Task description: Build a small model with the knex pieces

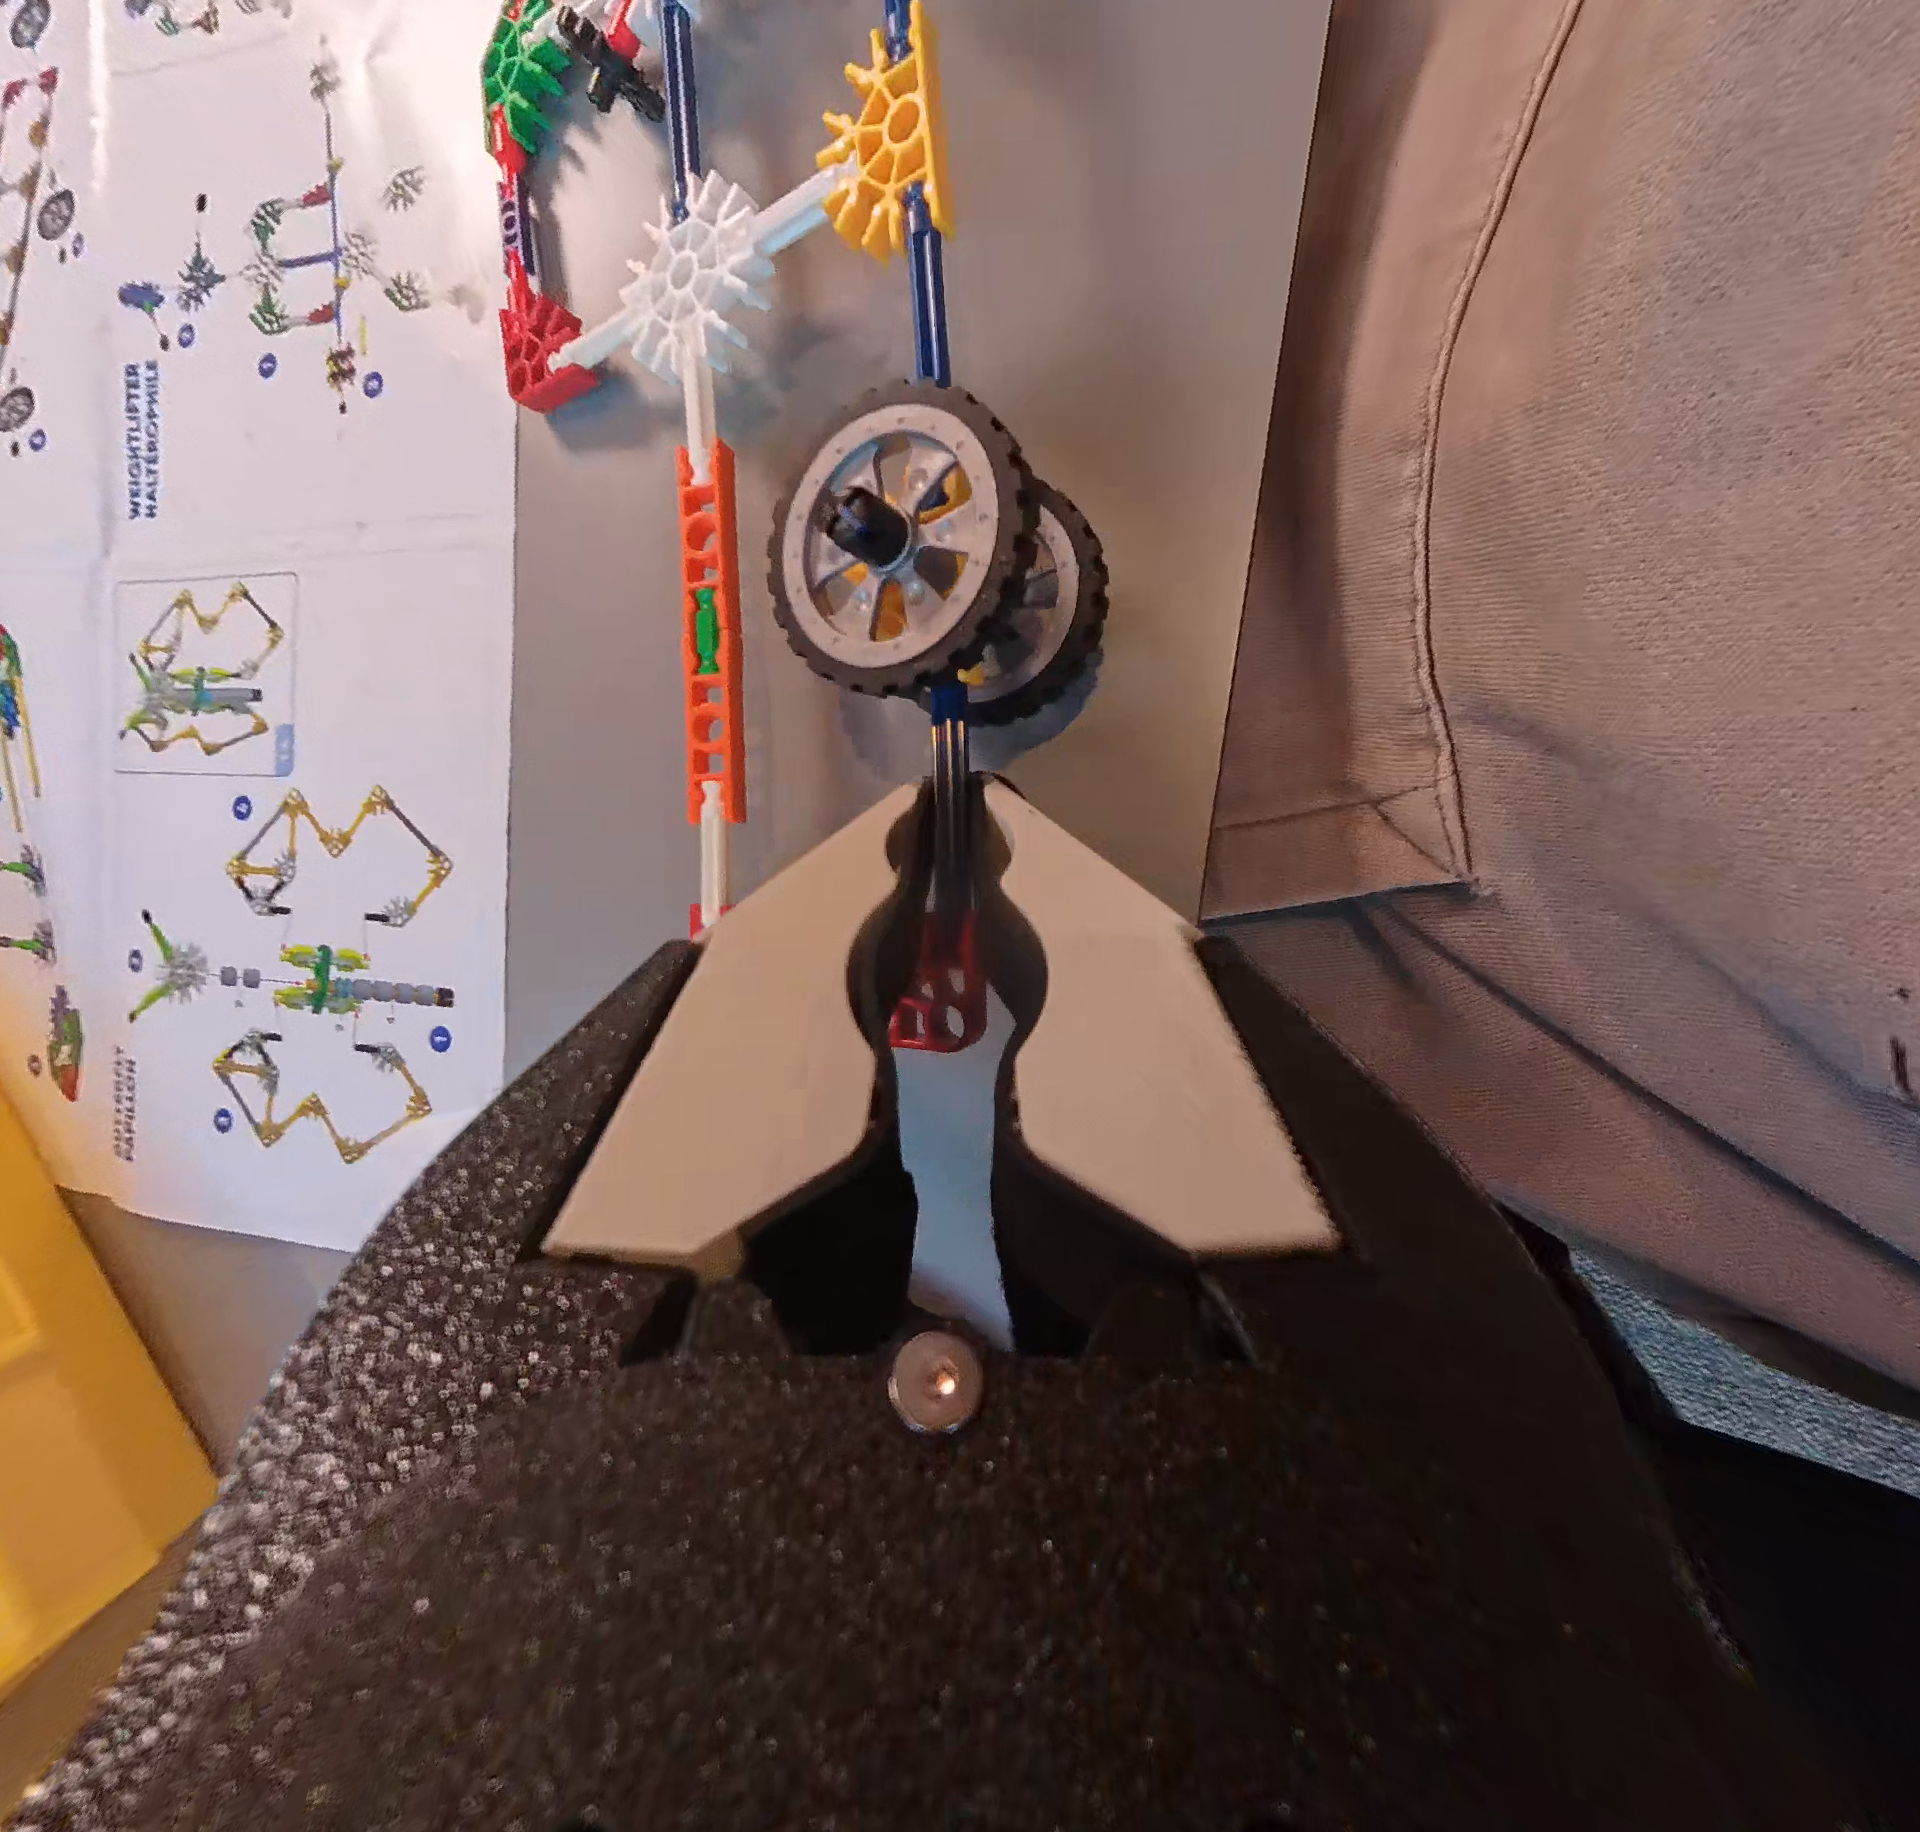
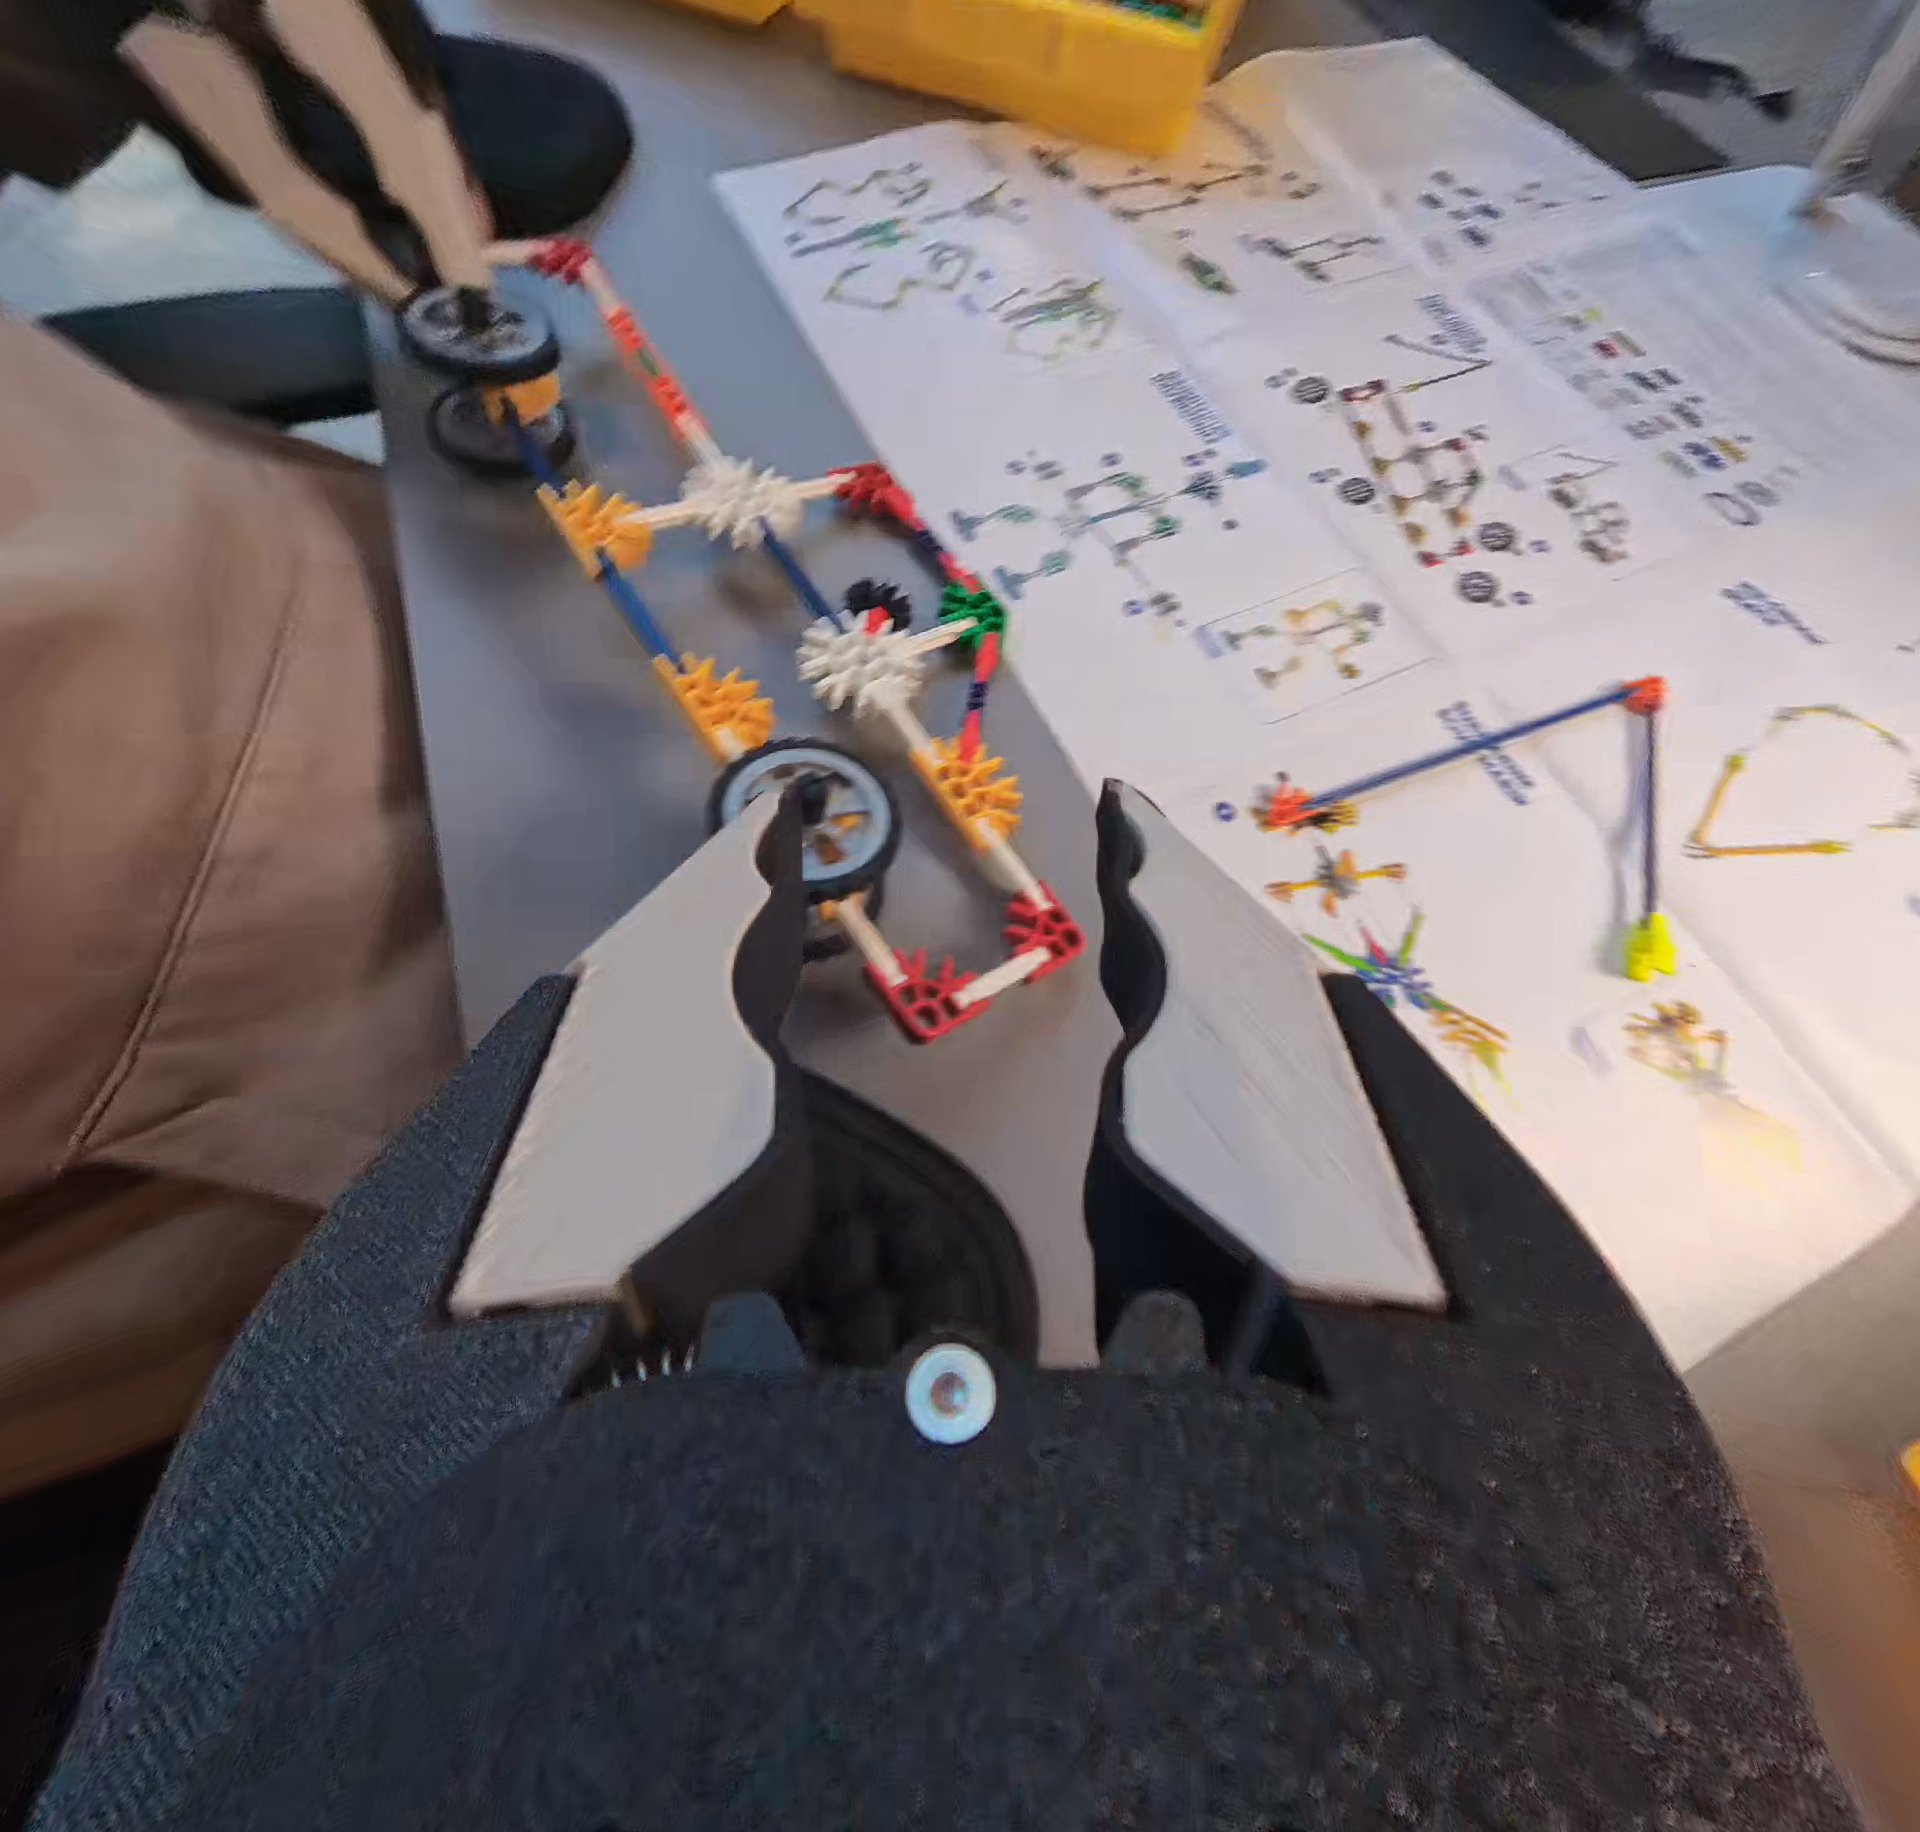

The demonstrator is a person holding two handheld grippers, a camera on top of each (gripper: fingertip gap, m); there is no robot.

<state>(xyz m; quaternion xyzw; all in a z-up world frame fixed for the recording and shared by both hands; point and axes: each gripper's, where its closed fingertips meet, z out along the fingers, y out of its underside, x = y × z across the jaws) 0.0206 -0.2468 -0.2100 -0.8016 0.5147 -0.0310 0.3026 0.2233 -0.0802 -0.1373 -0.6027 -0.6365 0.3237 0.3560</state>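
The left claw [image 1: 951,795] grips the blue rod of the multicoloured plastic rod-and-connector frame [image 2: 790,577] beside its black-tyred wheels [image 1: 894,561] on the grey bench [image 2: 540,702]. The right claw [image 2: 951,826] gapes empty, the frame's long axis running toward eleven o'clock.

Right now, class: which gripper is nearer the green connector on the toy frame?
Right. The right gripper hangs open near the green connector; the left gripper grips the frame's far end by the wheels.

Looks like a hobby or lab work desk: grey tabletop [image 2: 499,702], folded instruction sheet [image 2: 1351,494] spread toward 1 o'clock, yellow parts bin [image 2: 1018,47] full of small plastic pieces at 12 o'clock, half-built rod-and-connector toy model [image 2: 790,577] lying mid-table, black office chair [image 2: 540,130] at 11 o'clock
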